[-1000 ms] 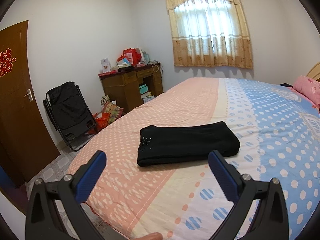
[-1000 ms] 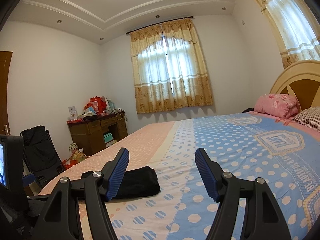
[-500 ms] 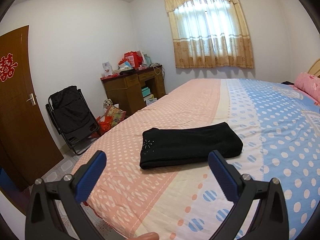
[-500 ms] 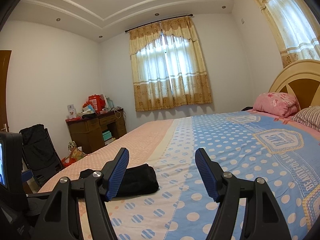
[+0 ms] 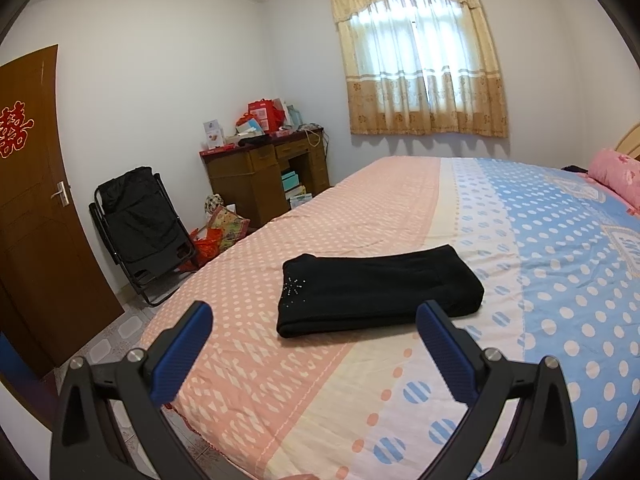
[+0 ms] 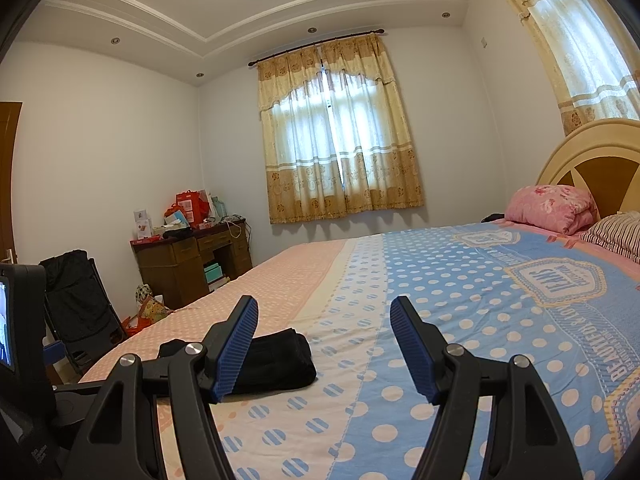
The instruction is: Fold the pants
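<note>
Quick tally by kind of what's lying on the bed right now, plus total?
Folded black pants: 1
Pink pillow: 1
Striped pillow: 1
Small dark item by the pink pillow, too small to identify: 1
Total: 4, all on the dotted bedspread.

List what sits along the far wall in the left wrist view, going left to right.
Brown door → black folding chair → wooden desk → curtained window → pink pillow.
</note>
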Available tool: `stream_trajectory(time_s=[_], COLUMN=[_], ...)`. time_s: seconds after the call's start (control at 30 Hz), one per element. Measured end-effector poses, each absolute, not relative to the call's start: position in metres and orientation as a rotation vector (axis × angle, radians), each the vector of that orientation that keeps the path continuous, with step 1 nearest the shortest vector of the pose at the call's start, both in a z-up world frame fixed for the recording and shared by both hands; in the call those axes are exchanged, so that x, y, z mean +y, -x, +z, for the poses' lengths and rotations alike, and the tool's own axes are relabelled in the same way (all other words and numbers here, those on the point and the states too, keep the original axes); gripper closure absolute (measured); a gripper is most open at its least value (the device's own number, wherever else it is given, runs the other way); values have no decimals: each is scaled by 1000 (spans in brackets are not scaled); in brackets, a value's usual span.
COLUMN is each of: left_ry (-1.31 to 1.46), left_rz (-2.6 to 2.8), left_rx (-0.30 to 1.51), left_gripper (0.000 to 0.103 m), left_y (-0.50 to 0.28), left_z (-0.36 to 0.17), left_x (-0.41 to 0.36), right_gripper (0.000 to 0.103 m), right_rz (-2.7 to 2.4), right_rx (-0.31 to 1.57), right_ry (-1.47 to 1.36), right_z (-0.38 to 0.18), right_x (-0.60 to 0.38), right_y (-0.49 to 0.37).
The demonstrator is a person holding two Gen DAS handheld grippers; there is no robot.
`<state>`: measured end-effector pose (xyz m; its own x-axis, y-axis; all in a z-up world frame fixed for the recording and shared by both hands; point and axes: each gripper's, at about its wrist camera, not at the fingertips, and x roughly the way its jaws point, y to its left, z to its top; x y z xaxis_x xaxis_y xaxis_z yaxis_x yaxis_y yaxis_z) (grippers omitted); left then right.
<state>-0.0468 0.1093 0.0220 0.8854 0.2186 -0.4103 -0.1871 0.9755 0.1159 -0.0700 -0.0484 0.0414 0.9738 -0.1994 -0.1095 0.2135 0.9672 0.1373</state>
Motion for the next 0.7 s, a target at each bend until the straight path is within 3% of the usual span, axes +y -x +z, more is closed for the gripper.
stream_trajectory(time_s=[0.7], left_ry=[-50], left_rz=[179], left_rx=[445], left_gripper=[0], left_y=[45], left_z=[21], left_x=[111], right_gripper=[33], right_rz=[-212], right_rx=[93], right_ry=[-149], right_z=[38], right_x=[-46], right_y=[70])
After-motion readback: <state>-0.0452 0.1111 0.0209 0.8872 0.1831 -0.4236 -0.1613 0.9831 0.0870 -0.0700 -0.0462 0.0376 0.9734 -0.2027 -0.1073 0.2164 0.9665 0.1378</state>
